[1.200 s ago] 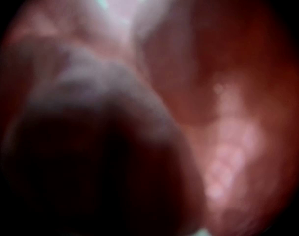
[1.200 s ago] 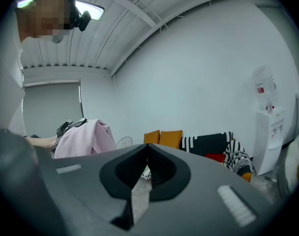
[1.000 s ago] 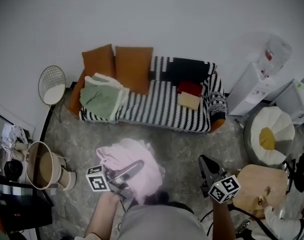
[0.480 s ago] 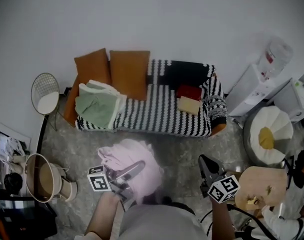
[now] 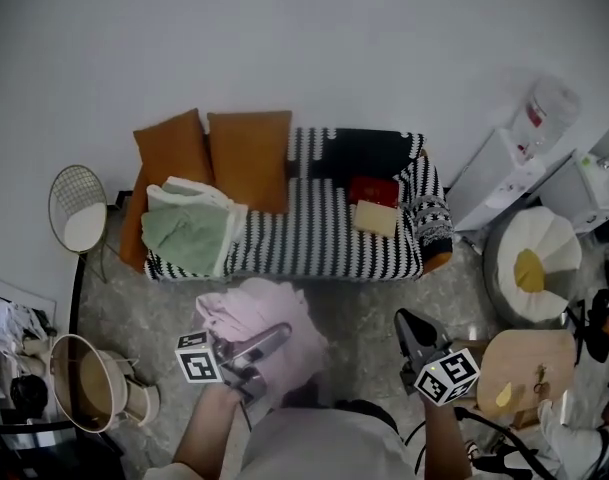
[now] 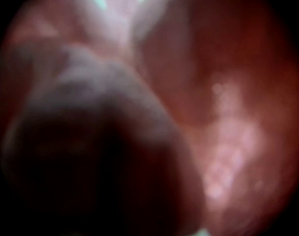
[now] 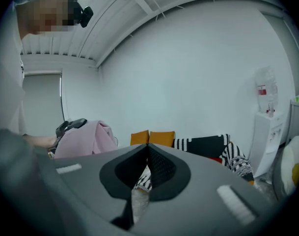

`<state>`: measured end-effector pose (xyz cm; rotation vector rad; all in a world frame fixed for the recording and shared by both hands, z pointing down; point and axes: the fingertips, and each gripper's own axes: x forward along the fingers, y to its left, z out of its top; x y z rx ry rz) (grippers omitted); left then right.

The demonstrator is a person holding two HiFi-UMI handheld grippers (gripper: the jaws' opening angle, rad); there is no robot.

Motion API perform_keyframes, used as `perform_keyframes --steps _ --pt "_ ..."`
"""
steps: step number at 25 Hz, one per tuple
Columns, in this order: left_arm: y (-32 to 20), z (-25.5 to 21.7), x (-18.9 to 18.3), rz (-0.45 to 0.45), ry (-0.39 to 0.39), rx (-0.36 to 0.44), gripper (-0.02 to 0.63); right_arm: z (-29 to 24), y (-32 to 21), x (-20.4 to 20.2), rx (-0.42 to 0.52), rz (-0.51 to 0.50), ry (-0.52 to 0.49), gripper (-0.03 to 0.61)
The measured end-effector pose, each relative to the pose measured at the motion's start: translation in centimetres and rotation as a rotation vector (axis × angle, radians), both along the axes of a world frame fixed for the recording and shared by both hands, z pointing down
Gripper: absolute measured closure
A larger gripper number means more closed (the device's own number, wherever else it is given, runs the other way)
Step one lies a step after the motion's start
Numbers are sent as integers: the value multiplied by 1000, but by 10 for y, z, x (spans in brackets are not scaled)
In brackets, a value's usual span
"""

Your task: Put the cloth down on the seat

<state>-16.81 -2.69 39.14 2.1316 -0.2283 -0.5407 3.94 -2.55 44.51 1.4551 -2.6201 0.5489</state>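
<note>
A pink cloth [image 5: 264, 313] hangs bunched in front of me, and my left gripper [image 5: 256, 346] is shut on it. The same fabric [image 6: 223, 132] fills the left gripper view as a blur, so the jaws are hidden there. It shows again at the left of the right gripper view as a pink bundle [image 7: 85, 136]. Ahead stands the sofa with its black-and-white striped seat [image 5: 314, 238]. My right gripper [image 5: 404, 320] is low at the right, shut with nothing in it, its tips meeting [image 7: 148, 146] in line with the sofa [image 7: 208, 144].
On the sofa lie two orange cushions [image 5: 249, 146], a folded green cloth [image 5: 184, 230] at the left, and red and beige items [image 5: 374, 203] at the right. A wire stool [image 5: 79, 208] and a basket [image 5: 89, 383] stand left; a white pouf [image 5: 529, 263] and wooden table [image 5: 524, 363] right.
The sofa and the things around it have slid down and left in the head view as the view shifts. Both grippers hold the same places in the frame, the left still gripping the cloth.
</note>
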Motion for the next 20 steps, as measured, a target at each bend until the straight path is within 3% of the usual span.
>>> perform_keyframes --steps 10,20 --pt "-36 3 -22 32 -5 2 511 -2 -31 -24 7 20 18 583" --pt "-64 4 -16 30 -16 0 511 0 -62 -23 19 -1 13 583"
